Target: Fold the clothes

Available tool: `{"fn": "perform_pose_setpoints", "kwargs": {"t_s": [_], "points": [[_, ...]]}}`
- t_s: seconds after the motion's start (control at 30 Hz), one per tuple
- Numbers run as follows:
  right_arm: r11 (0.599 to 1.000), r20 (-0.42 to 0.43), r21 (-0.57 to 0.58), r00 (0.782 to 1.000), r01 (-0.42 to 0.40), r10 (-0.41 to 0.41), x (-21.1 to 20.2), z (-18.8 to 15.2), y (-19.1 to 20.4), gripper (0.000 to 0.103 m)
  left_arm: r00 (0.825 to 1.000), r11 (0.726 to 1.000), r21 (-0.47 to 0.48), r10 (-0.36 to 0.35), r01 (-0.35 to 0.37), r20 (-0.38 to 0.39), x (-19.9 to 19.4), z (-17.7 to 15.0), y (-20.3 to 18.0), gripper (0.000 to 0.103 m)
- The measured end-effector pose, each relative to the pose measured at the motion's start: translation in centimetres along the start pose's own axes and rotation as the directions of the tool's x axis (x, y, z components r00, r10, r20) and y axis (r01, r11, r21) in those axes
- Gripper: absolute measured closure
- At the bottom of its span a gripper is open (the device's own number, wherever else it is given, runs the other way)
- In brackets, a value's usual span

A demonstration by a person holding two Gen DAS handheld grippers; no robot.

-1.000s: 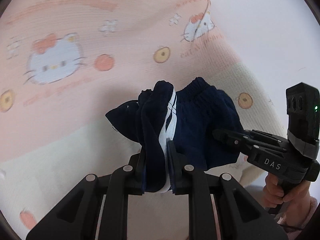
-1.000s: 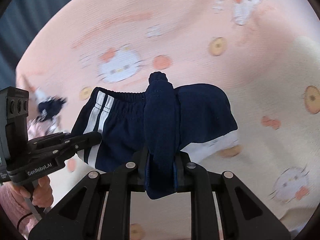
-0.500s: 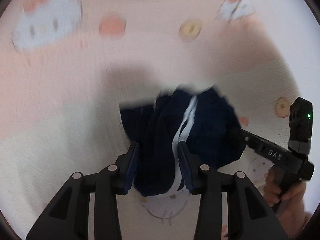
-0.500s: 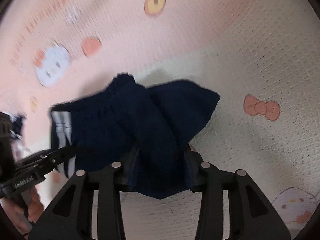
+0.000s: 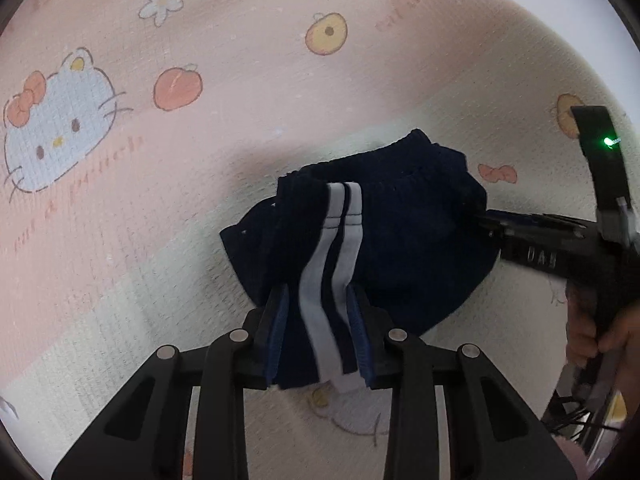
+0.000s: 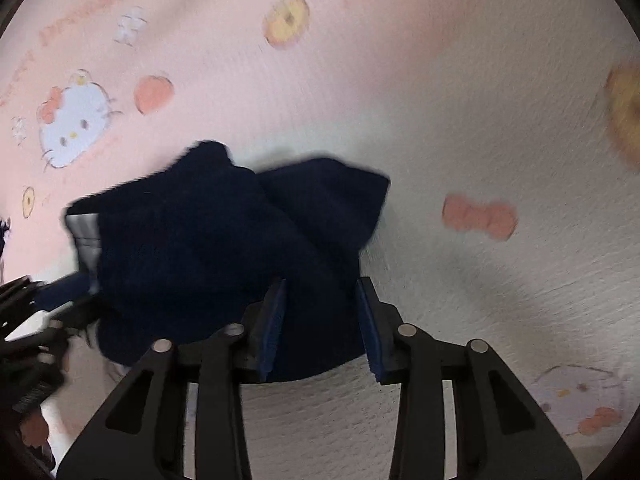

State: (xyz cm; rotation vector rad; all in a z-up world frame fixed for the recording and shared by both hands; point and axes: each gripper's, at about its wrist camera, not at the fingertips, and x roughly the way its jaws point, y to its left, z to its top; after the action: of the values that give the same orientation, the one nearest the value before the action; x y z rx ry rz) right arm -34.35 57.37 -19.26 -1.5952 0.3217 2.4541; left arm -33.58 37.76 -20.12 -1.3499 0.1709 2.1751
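Left wrist: shorts (image 5: 400,240) between parted fingers (image 5: 280,328), maybe released.

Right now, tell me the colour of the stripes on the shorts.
White, on navy shorts; clearest in the left wrist view.

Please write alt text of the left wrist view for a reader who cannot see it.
Navy shorts with two white side stripes lie bunched on a pink cartoon-cat blanket, one edge between the left gripper jaws. The right gripper reaches their far side.

Home — cartoon-cat bedspread (image 5: 240,80)
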Motion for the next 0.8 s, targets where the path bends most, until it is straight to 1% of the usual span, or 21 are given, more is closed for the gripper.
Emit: {"fn": "perform_pose_setpoints", "kwargs": {"t_s": [0.07,0.1,0.17,0.23,0.27,0.3,0.33,0.43,0.5,0.53,0.57,0.6,0.7,0.8], "points": [[0.998,0.004,0.052,0.999,-0.034,0.034,-0.8,0.4,-0.8,0.064,1.0,1.0,-0.009,-0.025,0.025,0.004,-0.2,-0.4,0.4,0.07],[0.997,0.02,0.07,0.999,-0.038,0.036,-1.6,0.4,-0.9,0.062,0.999,0.999,-0.014,-0.037,0.037,0.005,-0.3,-0.6,0.6,0.07],[0.993,0.046,0.092,0.996,-0.074,0.07,-3.5,0.2,-0.9,0.061,0.998,0.996,-0.051,-0.068,0.068,-0.001,-0.6,-0.5,1.1,0.07],[0.988,0.067,0.109,0.993,-0.107,0.1,-5.2,0.0,-0.7,0.059,0.998,0.996,-0.067,-0.055,0.056,0.005,-1.2,-0.5,1.1,0.069],[0.988,0.071,0.11,0.993,-0.104,0.097,-5.9,-0.1,-0.3,0.053,0.999,0.996,-0.075,-0.048,0.049,0.008,-1.6,-0.4,1.1,0.067],[0.989,0.071,0.107,0.993,-0.098,0.091,-6.5,-0.2,0.2,0.043,0.999,0.996,-0.082,-0.041,0.042,0.011,-1.9,-0.4,1.1,0.066],[0.991,0.067,0.103,0.994,-0.091,0.084,-6.9,-0.2,0.8,0.04,0.999,0.996,-0.086,-0.037,0.038,0.014,-2.4,-0.4,1.0,0.065],[0.995,0.066,0.072,0.996,-0.069,0.064,-9.0,-1.3,1.7,0.038,0.999,0.995,-0.088,-0.036,0.038,0.032,-3.7,-0.3,1.2,0.057],[0.997,0.073,0.045,0.996,-0.06,0.057,-10.2,-1.9,2.8,0.038,0.999,0.996,-0.09,-0.015,0.019,0.048,-5.1,-0.4,1.8,0.049],[0.998,0.078,0.033,0.995,-0.059,0.056,-10.6,-2.1,3.7,0.037,0.998,0.994,-0.107,-0.002,0.008,0.055,-5.8,-0.4,2.5,0.048],[0.998,0.084,0.021,0.995,-0.057,0.055,-11.1,-2.3,4.6,0.031,0.998,0.992,-0.126,0.011,-0.003,0.062,-6.6,-0.5,3.2,0.045],[0.998,0.09,0.011,0.994,-0.058,0.057,-11.4,-2.5,5.3,0.023,0.997,0.989,-0.144,0.025,-0.014,0.069,-7.3,-0.5,3.9,0.044],[0.996,0.122,-0.015,0.989,-0.087,0.088,-12.7,-3.7,7.8,0.016,0.994,0.979,-0.2,0.065,-0.047,0.086,-9.5,-0.7,6.1,0.042],[0.993,0.125,-0.046,0.986,-0.108,0.113,-13.1,-4.8,10.6,0.015,0.99,0.965,-0.254,0.093,-0.064,0.103,-12.0,-1.7,8.8,0.041]]}}
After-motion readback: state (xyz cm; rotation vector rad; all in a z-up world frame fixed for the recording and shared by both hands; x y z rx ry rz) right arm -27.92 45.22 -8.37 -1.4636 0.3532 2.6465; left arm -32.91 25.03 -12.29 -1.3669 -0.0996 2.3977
